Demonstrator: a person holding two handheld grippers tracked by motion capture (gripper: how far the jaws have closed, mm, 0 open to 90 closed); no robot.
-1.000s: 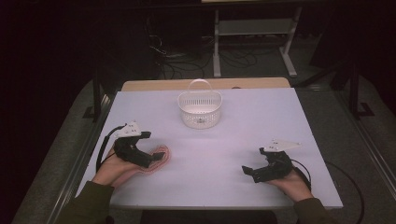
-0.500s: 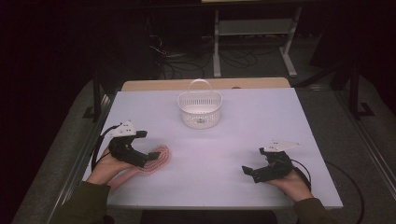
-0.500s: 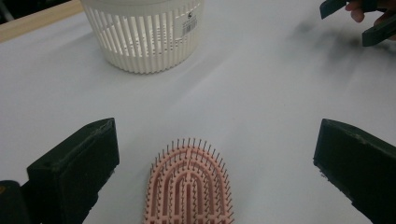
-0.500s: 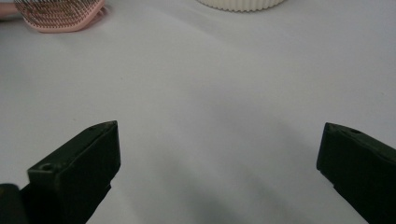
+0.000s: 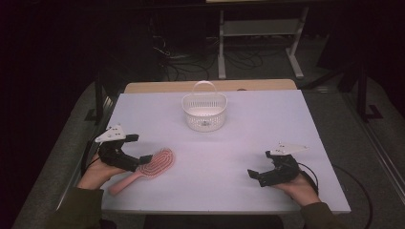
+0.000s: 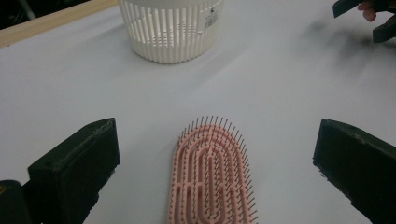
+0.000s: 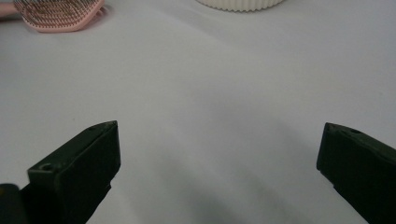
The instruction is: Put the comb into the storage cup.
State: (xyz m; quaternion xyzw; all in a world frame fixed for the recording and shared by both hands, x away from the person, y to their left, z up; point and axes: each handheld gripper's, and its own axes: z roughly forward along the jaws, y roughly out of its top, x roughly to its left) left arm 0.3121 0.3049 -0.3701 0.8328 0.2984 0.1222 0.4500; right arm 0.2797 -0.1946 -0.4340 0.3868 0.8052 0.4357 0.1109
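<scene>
The left tool point(image 5: 136, 160) is resting low at the near-left part of the counter point(image 5: 248, 124), the hand point(image 5: 95, 169) behind it lying on the surface with the forearm entering from the bottom edge; its jaws are standing wide apart and gripping nothing. The pink hairbrush point(image 5: 145, 169) is lying flat on the counter, bristles up, with its head pointing away from the person at a slant and its handle running back beneath the left tool. In the left gripper view the brush head point(image 6: 212, 175) is sitting centred between the two spread jaws, touching neither. The right tool point(image 5: 262, 175) is lying at the near-right part of the counter, held by the right hand point(image 5: 298, 186), its jaws likewise parted and empty, aimed leftward across the surface. The white basket point(image 5: 204, 112) is standing upright toward the far middle of the counter, well apart from both tools. The left gripper view is revealing the ribbed wall and a label of the basket point(image 6: 173, 28), and the right tool's jaw tips point(image 6: 369, 18) at the upper right. The right gripper view is showing bare counter between the jaws, with an edge of the brush point(image 7: 58, 16) at the upper left.
</scene>
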